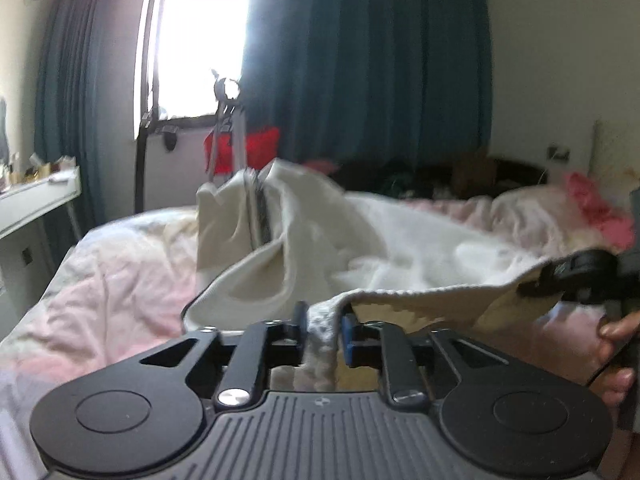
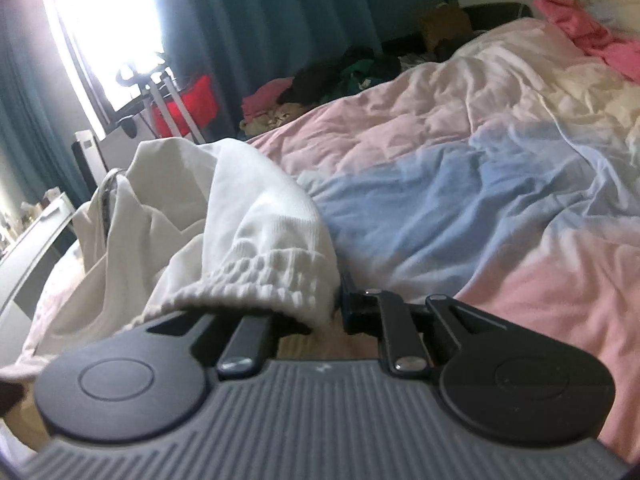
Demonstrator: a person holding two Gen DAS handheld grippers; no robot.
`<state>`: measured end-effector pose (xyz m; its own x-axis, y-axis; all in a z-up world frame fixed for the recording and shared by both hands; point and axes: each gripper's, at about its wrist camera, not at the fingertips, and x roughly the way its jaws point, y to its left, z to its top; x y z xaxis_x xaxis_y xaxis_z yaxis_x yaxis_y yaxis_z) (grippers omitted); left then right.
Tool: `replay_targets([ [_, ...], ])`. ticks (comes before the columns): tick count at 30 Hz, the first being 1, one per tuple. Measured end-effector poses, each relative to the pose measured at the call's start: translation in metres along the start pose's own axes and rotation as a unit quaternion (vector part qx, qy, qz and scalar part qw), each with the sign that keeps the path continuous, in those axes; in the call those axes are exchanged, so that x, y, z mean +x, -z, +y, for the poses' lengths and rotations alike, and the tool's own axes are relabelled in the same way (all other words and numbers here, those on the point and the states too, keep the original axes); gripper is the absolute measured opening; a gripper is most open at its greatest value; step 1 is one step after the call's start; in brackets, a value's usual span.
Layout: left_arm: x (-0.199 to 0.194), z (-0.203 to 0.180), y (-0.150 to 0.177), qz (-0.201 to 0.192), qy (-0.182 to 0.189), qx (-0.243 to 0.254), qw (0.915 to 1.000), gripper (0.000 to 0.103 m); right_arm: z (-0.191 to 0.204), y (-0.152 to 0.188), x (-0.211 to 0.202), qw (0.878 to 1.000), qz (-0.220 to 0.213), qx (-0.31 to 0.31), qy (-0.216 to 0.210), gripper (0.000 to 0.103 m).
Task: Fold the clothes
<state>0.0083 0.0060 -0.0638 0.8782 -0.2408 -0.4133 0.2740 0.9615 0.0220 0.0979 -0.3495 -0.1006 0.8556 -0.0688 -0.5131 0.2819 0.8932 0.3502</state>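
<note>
The bed (image 2: 460, 184) spreads ahead of both claws under a rumpled pink, blue and cream quilt. On it, directly in front of the claws, lies a white knit garment (image 1: 320, 240), heaped and creased, with a ribbed hem and one fold standing up beyond the left claw. The left claw (image 1: 324, 334) stands partly open with the ribbed edge bunched between its fingers. The right claw (image 2: 320, 312) is closed down on the ribbed cuff, which drapes over its left finger. A hand (image 1: 616, 356) grips the right claw's handle.
</note>
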Motion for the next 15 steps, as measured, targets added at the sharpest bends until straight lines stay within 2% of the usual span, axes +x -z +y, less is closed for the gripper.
replay_targets([
  [3,0.009,0.004,0.010,0.056,-0.008,-0.011,0.9983,0.036,-0.003,0.006,0.004,1.000,0.006,-0.008,0.004,0.015],
  [10,0.027,0.005,0.023,0.121,-0.039,0.001,0.9919,0.046,-0.011,0.011,0.016,1.000,0.026,-0.011,0.012,0.017],
  [12,0.027,0.005,0.025,0.127,-0.050,0.000,0.9906,0.046,-0.010,0.013,0.018,0.999,0.029,-0.017,0.012,0.017],
  [14,0.025,0.008,0.024,0.117,-0.065,-0.001,0.9910,0.045,-0.007,0.015,0.020,0.999,0.032,-0.030,0.014,0.017],
  [15,0.020,0.011,0.021,0.099,-0.075,-0.006,0.9923,0.039,-0.005,0.016,0.020,0.999,0.032,-0.036,0.014,0.017],
])
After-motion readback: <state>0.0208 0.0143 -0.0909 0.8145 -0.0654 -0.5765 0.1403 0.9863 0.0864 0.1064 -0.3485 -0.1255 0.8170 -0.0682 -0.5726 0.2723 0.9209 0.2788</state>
